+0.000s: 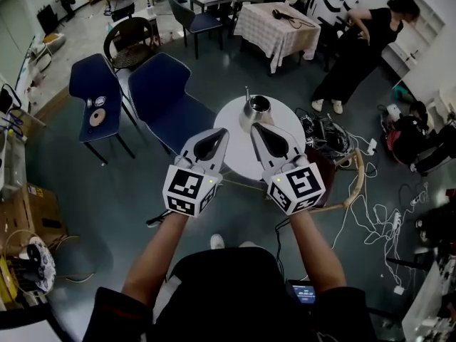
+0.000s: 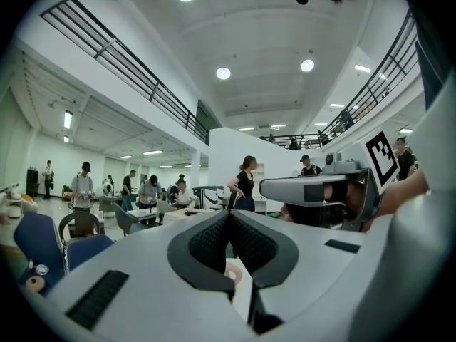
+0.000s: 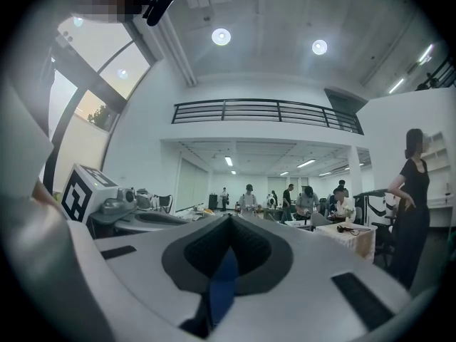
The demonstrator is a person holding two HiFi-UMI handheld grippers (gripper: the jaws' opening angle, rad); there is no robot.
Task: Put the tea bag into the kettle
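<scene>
Left gripper [image 1: 224,131] and right gripper [image 1: 254,126] level, side by side, each with jaws closed tip to tip and empty, over round white worktop [image 1: 286,117]; metal kettle [image 1: 257,108] upright there, just beyond the tips.

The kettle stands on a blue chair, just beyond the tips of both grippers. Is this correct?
Not on a chair: the head view shows the kettle on the round white table. It does stand just beyond the tips of the left gripper and right gripper.
</scene>
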